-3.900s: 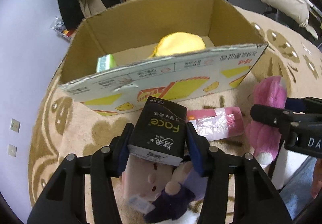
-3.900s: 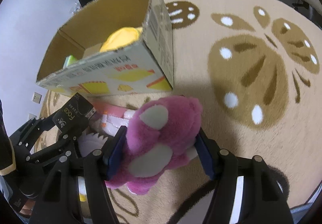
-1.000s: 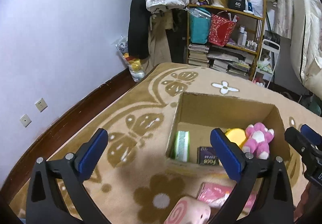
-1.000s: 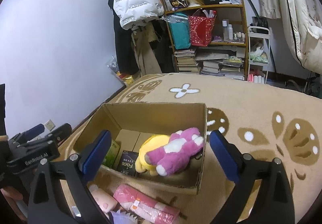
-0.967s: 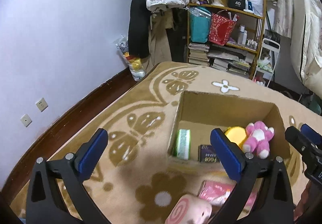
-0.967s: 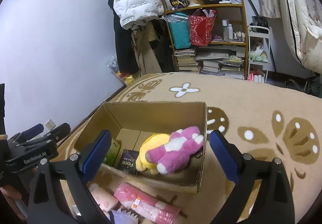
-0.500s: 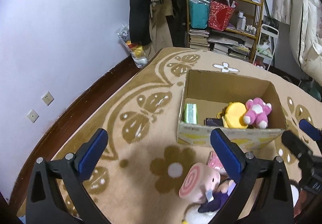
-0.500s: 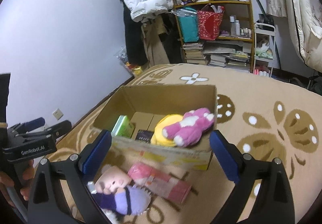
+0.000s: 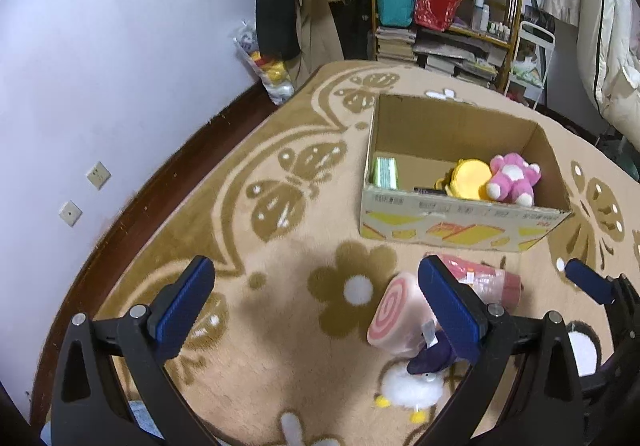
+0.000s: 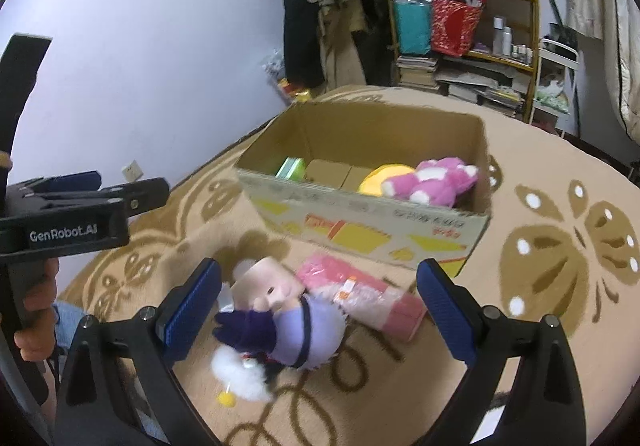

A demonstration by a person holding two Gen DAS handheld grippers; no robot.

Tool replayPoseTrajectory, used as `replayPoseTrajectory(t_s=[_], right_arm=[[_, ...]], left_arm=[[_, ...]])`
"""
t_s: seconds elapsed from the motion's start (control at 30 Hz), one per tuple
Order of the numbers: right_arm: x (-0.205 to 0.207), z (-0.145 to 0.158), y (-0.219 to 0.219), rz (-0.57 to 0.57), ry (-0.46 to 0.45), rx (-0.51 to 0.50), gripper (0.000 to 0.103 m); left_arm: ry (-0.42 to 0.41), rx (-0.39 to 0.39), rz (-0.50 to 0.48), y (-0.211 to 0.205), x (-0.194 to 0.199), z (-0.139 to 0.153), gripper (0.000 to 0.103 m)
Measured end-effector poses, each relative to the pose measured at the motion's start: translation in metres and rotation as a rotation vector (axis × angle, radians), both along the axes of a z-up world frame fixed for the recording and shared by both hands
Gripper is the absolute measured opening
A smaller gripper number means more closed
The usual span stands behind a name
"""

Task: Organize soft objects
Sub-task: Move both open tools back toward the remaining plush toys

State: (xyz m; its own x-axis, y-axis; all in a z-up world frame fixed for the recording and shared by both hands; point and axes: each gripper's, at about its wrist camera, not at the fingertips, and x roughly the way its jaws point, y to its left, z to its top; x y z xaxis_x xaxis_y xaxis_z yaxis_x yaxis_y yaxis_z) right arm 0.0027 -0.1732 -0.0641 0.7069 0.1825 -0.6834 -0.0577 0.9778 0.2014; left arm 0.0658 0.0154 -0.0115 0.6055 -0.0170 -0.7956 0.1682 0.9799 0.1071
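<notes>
A cardboard box [image 9: 460, 224] [image 10: 372, 234] stands on the rug and holds a pink plush bear [image 9: 512, 177] [image 10: 432, 179], a yellow plush [image 9: 470, 177] [image 10: 378, 173] and a green pack [image 9: 385, 171] [image 10: 290, 167]. In front of it on the rug lie a pink wrapped pack [image 9: 488, 280] [image 10: 364, 296], a doll with a pink swirl head and purple dress [image 9: 400, 318] [image 10: 280, 310], and a small white duck toy [image 9: 408, 390] [image 10: 240, 376]. My left gripper [image 9: 316, 310] is open and empty above the rug. My right gripper [image 10: 320, 310] is open and empty above the doll.
A purple wall [image 9: 120, 45] and a dark floor strip border the rug on the left. A cluttered shelf [image 9: 452, 5] with bags and books stands behind the box. The left gripper's body [image 10: 72, 221] shows at the left of the right wrist view.
Both grippers have released their items into the box, drawn back and tilted down; the doll, pink pack and duck toy have come into view under them.
</notes>
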Motion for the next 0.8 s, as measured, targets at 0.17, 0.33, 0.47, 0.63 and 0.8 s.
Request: replayPoseTrajectory(t_s=[0.17, 0.33, 0.47, 0.63, 0.8], right_arm=[[0.005, -0.011, 0.009, 0.029, 0.04, 0.031, 0.102], [0.008, -0.02, 0.014, 0.043, 0.07, 0.049, 0.102], [0.011, -0.027, 0.02, 0.062, 0.094, 0.05, 0.102], [0.016, -0.034, 0.03, 0.106, 0.111, 0.012, 0.102], [0.023, -0.043, 0.037, 0.119, 0.133, 0.0, 0.102]], left_arm=[[0.088, -0.005, 0.018, 0.001, 0.009, -0.022, 0.101], [0.149, 0.005, 0.009, -0.003, 0.018, -0.041, 0.101], [0.176, 0.009, -0.013, -0.011, 0.023, -0.052, 0.101], [0.222, -0.001, -0.032, -0.017, 0.031, -0.066, 0.101], [0.266, -0.024, -0.052, -0.021, 0.036, -0.076, 0.101]])
